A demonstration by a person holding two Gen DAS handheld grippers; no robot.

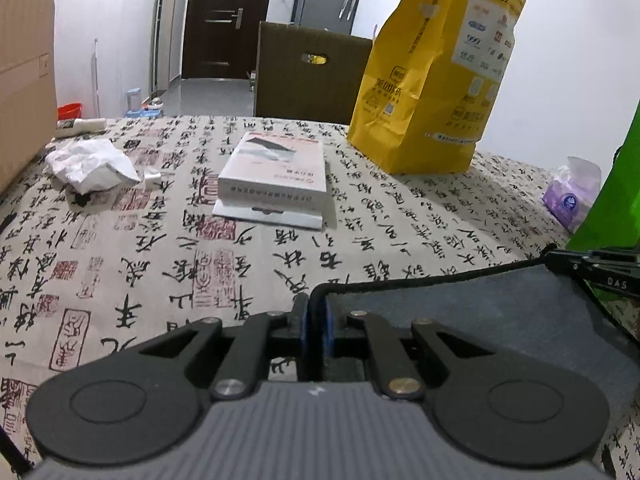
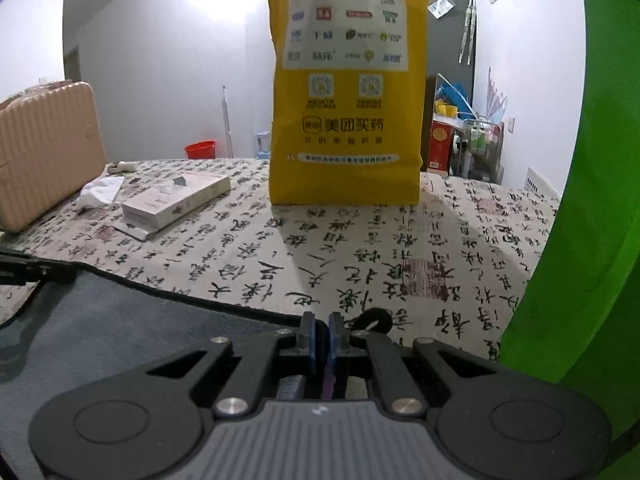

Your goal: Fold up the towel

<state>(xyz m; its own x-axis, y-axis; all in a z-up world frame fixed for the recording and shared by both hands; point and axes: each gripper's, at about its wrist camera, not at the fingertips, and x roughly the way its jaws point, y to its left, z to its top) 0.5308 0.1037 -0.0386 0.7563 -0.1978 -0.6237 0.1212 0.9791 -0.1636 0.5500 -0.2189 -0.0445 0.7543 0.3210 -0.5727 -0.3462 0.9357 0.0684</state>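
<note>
The towel (image 1: 500,320) is cut off at lower right; the yellow bag (image 2: 346,92) is cropped at the top edge.

Grey-blue towel (image 1: 500,312); calligraphy-print tablecloth (image 1: 160,248); yellow bag (image 2: 346,92)

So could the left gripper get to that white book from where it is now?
Probably not yet: the left gripper is shut on the towel edge. The tablecloth between it and the book looks bare, so the path seems free once it lets go.
</note>
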